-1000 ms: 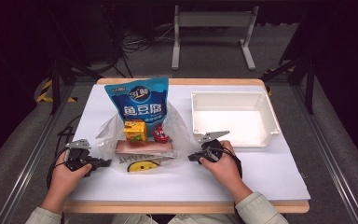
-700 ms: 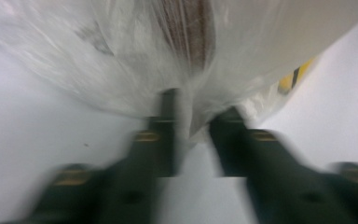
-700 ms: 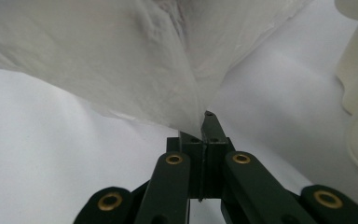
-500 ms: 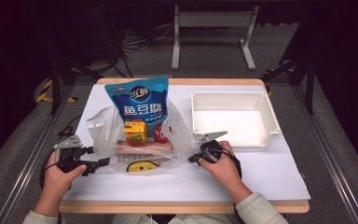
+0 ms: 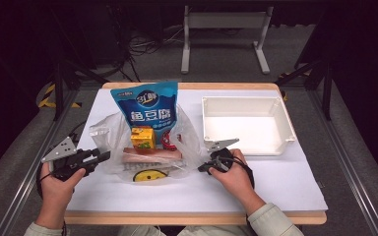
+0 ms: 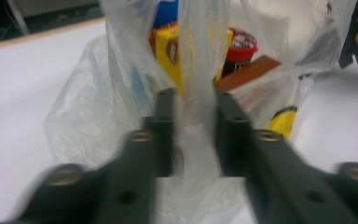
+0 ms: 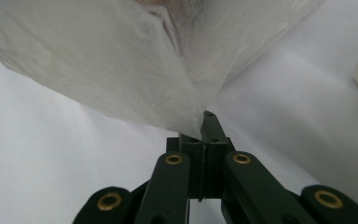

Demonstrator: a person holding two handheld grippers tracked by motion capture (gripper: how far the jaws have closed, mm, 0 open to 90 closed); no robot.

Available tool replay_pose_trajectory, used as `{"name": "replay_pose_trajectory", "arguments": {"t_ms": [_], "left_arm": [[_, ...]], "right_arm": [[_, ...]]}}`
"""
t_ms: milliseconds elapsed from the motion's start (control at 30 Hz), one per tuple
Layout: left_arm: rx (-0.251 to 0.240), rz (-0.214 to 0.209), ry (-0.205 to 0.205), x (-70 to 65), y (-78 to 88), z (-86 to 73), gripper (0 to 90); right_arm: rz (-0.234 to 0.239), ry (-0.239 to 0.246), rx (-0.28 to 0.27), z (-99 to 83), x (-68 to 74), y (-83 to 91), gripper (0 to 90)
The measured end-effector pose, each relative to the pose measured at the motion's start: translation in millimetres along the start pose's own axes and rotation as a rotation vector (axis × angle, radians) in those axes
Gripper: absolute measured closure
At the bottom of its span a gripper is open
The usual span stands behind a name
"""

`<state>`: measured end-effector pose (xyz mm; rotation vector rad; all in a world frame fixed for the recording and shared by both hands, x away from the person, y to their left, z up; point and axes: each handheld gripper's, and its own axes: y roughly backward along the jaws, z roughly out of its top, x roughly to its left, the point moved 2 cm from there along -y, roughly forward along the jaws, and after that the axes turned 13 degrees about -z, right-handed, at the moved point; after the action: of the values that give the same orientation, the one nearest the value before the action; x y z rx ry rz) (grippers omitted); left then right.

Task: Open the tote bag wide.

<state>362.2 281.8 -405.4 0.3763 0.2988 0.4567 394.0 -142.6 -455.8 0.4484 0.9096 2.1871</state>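
Clear plastic bag (image 5: 142, 147) sits at the table's centre-left, mouth up, both sides being worked. Inside: a blue snack pouch (image 5: 147, 105) standing tall at the back, a yellow carton (image 5: 142, 137), a red-lidded cup (image 5: 167, 140), a long flat brown pack (image 5: 152, 155) lying across the front, and something yellow and black (image 5: 145, 175) at the bottom. White bin (image 5: 285, 123) to the right of the bag is bare inside.

Right gripper (image 5: 207, 166): jaws fully together, pinching the bag's right edge. The film fans out from the tips.

Left gripper (image 5: 103, 157): jaws have just been closing. A strip of the bag's left edge runs up between them. A gap shows between the pads in the left gripper view (image 6: 193, 135), and that picture is blurred; I cannot tell whether they press the film yet or only stand around it.

Progress, as I judge it: the work looks like opening the bag to unload it into the bin. Right hold is secured, left hold about made. Nothing is out yet. Spreading the mouth and moving all the items is left.

Views compared: the high view gives the layout, bag against bin, both hands at the near edge, and the empty bin. The left gripper view gives the film strip between the jaws and the carton (image 6: 168, 51) and cup (image 6: 240, 44) close behind it. The right gripper view (image 7: 204, 122) gives the clamp itself, film gathered to a point at the tips, which the high view hides under the hand (image 5: 234, 174).
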Motion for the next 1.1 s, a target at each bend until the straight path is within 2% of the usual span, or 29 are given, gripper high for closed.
{"name": "replay_pose_trajectory", "arguments": {"t_ms": [33, 67, 133, 167, 267, 300, 333, 400, 633, 867, 933, 1067, 1100], "left_arm": [[0.017, -0.011, 0.019, 1.6, -2.0, -2.4, 87.2], [0.045, -0.017, 0.056, 5.3, -5.2, -7.4, 88.7], [0.069, -0.025, 0.086, 10.2, -8.0, -12.9, 89.5], [0.069, -0.025, 0.086, 10.2, -8.0, -12.9, 89.6], [0.137, -0.029, 0.150, 22.5, -15.2, -26.9, 89.7], [0.145, -0.028, 0.155, 25.9, -16.8, -29.7, 89.7], [0.147, -0.040, 0.181, 27.3, -18.7, -32.0, 89.6], [0.151, -0.044, 0.191, 29.2, -20.6, -33.7, 89.6], [0.223, -0.061, 0.223, 32.7, -37.1, -41.9, 89.6], [0.233, -0.093, 0.231, 30.8, -41.1, -43.8, 89.3], [0.247, -0.088, 0.229, 30.7, -42.3, -44.0, 89.4], [0.253, -0.078, 0.255, 32.8, -38.5, -45.5, 89.6], [0.263, -0.043, 0.250, 33.3, -35.8, -46.1, 89.7]], "right_arm": [[0.000, 0.000, 0.000, 0.0, 0.0, 0.1, 90.0], [0.000, -0.001, 0.000, -0.1, -0.1, 0.1, 90.0], [0.002, 0.000, 0.002, -0.6, -0.6, 0.1, 90.0], [0.002, 0.000, 0.002, -0.6, -0.6, 0.1, 90.0], [0.006, 0.000, 0.005, -0.7, -1.1, 0.9, 90.0], [0.007, -0.001, 0.007, -0.8, -1.5, 1.3, 90.0], [0.011, -0.002, 0.008, -0.9, -1.9, 1.5, 90.0], [0.015, -0.002, 0.010, -0.9, -2.4, 1.6, 90.0], [0.020, -0.020, 0.028, -3.2, -6.6, -0.2, 90.0], [0.002, -0.005, 0.042, -5.6, -9.9, 4.9, 90.0], [0.003, -0.012, 0.043, -6.9, -12.0, 7.0, 90.0], [0.008, 0.000, 0.053, -6.4, -8.5, 6.4, 90.0], [0.008, 0.004, 0.056, -6.4, -7.2, 6.7, 90.0]]}}
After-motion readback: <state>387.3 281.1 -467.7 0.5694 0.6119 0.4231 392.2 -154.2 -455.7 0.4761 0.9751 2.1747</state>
